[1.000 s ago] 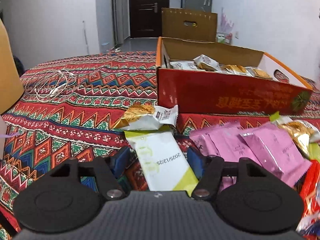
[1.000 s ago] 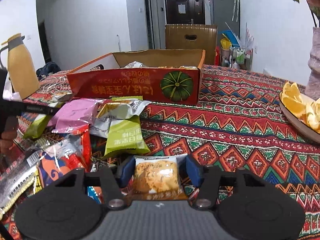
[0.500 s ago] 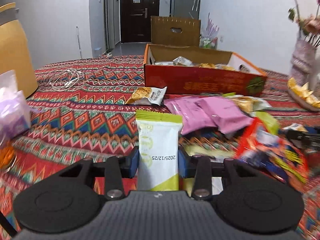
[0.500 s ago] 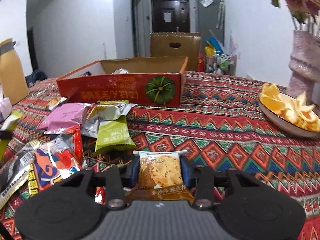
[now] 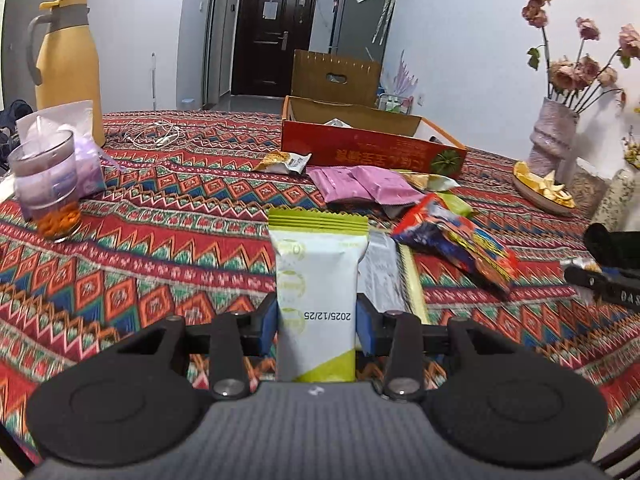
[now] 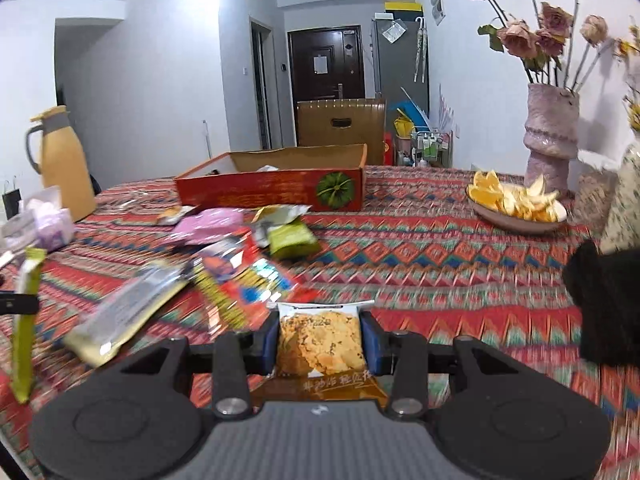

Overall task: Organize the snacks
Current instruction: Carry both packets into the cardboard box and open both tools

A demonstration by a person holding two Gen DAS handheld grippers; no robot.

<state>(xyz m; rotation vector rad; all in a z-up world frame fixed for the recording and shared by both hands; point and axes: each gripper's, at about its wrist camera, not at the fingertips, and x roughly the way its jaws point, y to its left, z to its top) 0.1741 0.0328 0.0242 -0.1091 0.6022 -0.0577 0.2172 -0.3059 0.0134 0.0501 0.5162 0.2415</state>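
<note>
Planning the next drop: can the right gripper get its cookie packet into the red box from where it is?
Probably yes. The right gripper is shut on the cookie packet, the red box is open-topped, and only low loose snacks lie between; going over them looks free.

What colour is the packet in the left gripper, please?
White with lime-green ends, clearest in the left wrist view.
</note>
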